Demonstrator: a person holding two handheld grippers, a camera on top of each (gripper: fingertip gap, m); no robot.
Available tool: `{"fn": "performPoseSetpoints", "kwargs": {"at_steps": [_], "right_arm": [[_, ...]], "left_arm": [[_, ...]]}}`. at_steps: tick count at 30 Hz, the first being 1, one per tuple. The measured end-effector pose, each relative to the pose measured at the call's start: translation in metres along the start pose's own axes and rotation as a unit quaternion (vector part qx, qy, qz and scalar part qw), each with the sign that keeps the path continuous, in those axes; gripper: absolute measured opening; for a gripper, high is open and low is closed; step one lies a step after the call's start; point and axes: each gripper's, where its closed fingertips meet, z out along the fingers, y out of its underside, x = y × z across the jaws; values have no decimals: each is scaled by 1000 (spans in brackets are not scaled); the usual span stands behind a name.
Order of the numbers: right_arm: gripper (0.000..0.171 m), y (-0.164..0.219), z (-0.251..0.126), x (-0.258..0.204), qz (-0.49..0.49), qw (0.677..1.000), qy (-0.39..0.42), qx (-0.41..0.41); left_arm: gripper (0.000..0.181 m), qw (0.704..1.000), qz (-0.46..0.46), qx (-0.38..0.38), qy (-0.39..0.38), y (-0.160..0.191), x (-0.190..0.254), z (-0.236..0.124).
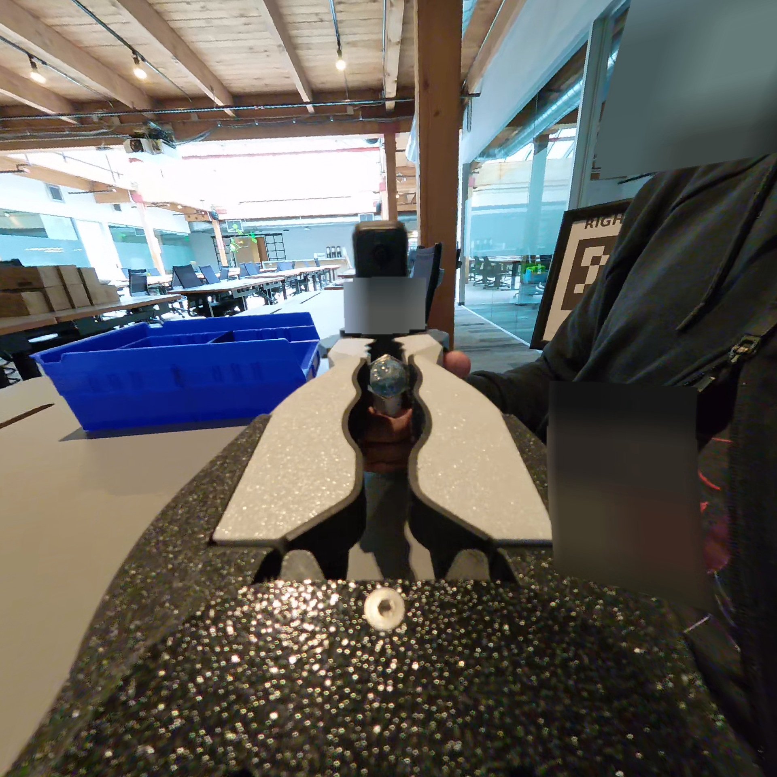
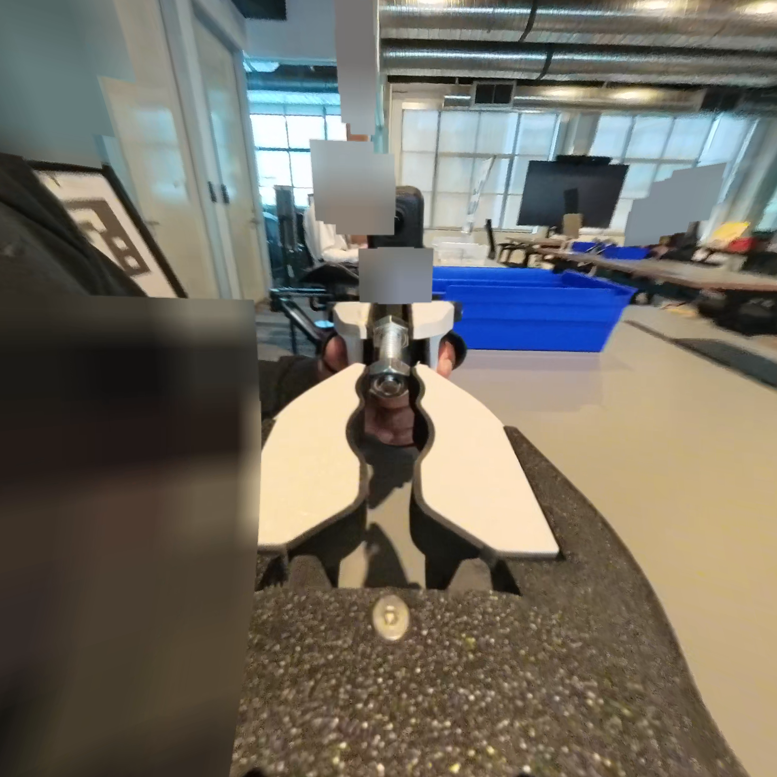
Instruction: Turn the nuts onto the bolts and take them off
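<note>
- Left gripper is clamped on the bolt, hex head facing my camera, shank running forward toward the right gripper opposite.
- Right gripper grips a nut at the bolt's threaded end; a second nut sits further along the thread, by the left fingers.
- My read: tip-to-tip hold keeps the axes aligned, so one side anchors while the other turns.
- Blue bin rests on the table beyond; its compartments look empty from here, floors unseen.
</note>
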Motion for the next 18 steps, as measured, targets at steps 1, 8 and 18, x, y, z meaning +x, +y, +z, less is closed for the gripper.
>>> {"fn": "performPoseSetpoints", "kwargs": {"at_steps": [1, 8, 18], "right_arm": [[18, 0, 0, 1, -30, 999, 15, -4], [18, 2, 1, 10, -391, 898, 185, -77], [36, -13, -6, 9, -99, 991, 91, 21]], "left_arm": [[17, 1000, -10, 1, 1, 0, -1, 0], [16, 987, -153, 30, 48, 4, -8, -5], [17, 988, -120, 93, 27, -16, -13, -17]]}}
